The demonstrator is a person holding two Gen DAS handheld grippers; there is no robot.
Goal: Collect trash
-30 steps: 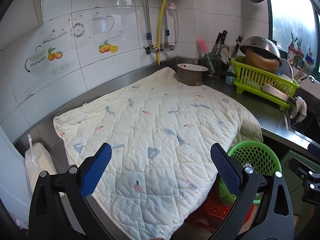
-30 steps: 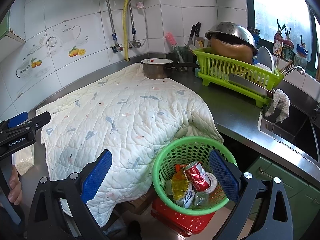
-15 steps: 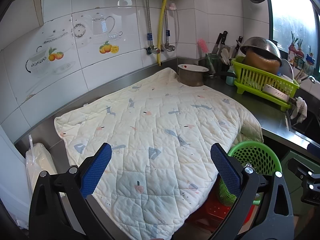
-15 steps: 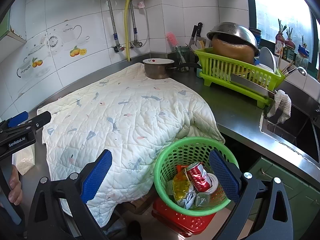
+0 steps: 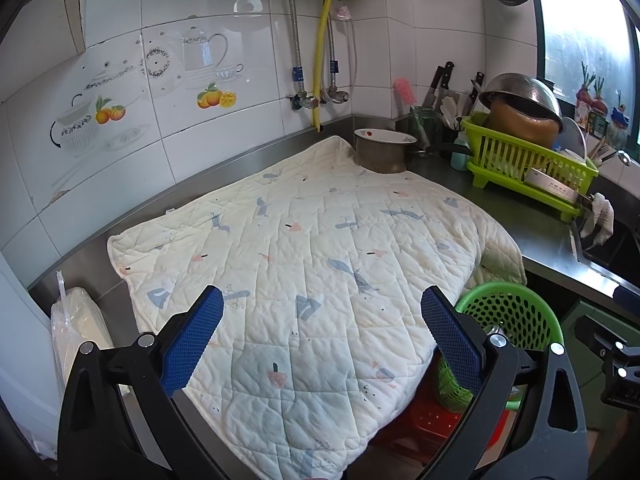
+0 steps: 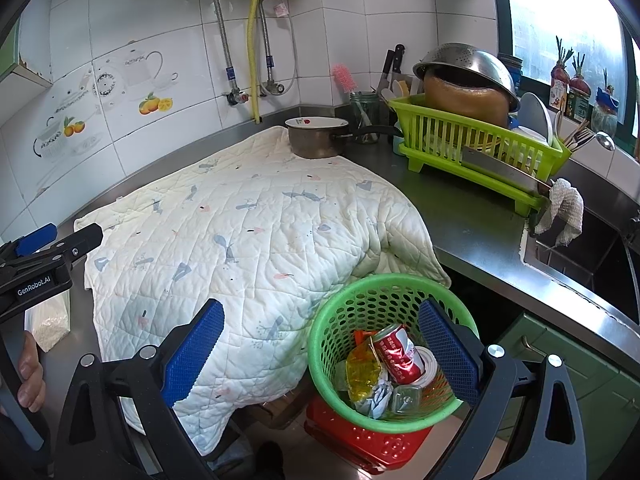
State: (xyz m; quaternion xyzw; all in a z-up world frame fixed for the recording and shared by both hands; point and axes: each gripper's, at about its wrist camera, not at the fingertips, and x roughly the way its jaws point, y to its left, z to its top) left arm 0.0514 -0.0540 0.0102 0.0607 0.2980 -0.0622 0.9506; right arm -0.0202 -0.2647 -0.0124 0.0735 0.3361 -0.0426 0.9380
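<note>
Inside the green basket [image 6: 384,364], the red can [image 6: 398,354] lies tilted, top lower-right.

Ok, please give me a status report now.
Left gripper open, empty. Right gripper open, empty. Round green perforated plastic basket holds red drink can and wrappers. White quilted cloth bare of trash.

Quilt [image 6: 256,240] across the counter [image 6: 472,236], pot [image 6: 316,138] behind, basket [image 6: 332,340] of trash right-front, seemingly on a stool [image 6: 360,446].
</note>
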